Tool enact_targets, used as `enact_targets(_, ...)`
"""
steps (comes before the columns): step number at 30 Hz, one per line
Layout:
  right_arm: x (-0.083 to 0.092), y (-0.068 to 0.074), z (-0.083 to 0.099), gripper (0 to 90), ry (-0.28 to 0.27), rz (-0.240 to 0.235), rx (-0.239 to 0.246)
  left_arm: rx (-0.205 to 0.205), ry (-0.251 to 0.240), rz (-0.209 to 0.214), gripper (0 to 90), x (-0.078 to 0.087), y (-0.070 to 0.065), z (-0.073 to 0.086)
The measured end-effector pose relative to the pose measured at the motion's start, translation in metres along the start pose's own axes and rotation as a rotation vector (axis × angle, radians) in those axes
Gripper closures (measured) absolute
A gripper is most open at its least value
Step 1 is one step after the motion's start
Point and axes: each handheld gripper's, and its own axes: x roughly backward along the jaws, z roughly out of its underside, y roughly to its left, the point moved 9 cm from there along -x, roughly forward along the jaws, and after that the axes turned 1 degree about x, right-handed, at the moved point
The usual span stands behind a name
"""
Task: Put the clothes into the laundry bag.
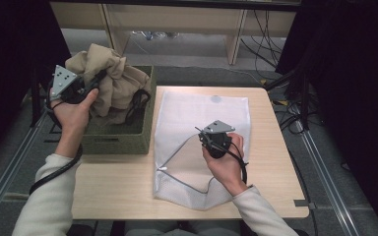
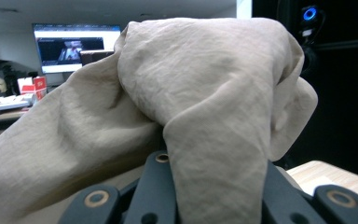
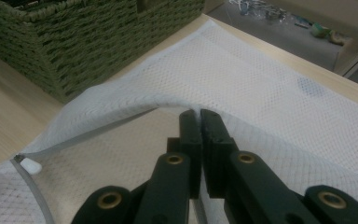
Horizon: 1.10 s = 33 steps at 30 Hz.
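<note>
A beige garment (image 1: 110, 81) is bunched above the green woven basket (image 1: 118, 142) at the table's left side. My left gripper (image 1: 94, 82) is shut on a fold of it and holds it up; in the left gripper view the beige garment (image 2: 200, 102) drapes over the jaws. A white mesh laundry bag (image 1: 202, 115) lies flat on the table with its zipper opening lifted. My right gripper (image 1: 202, 135) is shut on the upper edge of that opening; in the right gripper view my right gripper (image 3: 200, 114) pinches the white mesh laundry bag (image 3: 270, 88) beside the zipper pull (image 3: 30, 165).
A black cord (image 1: 138, 101) hangs over the basket's right rim. The green woven basket (image 3: 88, 42) stands just left of the bag. Bare wooden tabletop (image 1: 113, 189) shows in front of the basket. Cables (image 1: 295, 115) and metal rails (image 1: 325, 172) run along the floor at the right.
</note>
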Motion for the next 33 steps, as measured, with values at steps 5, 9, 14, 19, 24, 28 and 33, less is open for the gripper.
enact_targets(5, 0.0, 0.001, 0.001, 89.2, 0.008, -0.004, -0.005, 0.001, -0.019, 0.008, 83.3, 0.004, -0.004, -0.007)
enact_targets(9, 0.0, 0.0, 0.001, 89.2, 0.01, -0.005, -0.008, -0.007, -0.038, 0.019, 83.3, 0.01, -0.01, -0.015)
enact_targets(14, 0.0, 0.0, 0.001, 89.2, 0.009, -0.003, -0.005, -0.014, -0.059, 0.017, 83.4, 0.015, -0.013, -0.023)
enact_targets(19, -0.001, 0.0, 0.002, 89.2, 0.008, -0.004, -0.003, -0.011, -0.068, 0.027, 83.4, 0.02, -0.017, -0.027)
enact_targets(24, -0.001, 0.0, 0.002, 89.2, 0.008, 0.0, -0.002, -0.028, -0.093, 0.048, 83.4, 0.026, -0.023, -0.034)
enact_targets(28, -0.001, 0.0, 0.001, 89.2, 0.004, -0.001, 0.004, -0.037, -0.112, 0.063, 83.3, 0.034, -0.03, -0.043)
enact_targets(33, -0.001, 0.0, 0.002, 89.2, 0.007, -0.002, 0.005, -0.041, -0.116, 0.084, 83.3, 0.041, -0.038, -0.048)
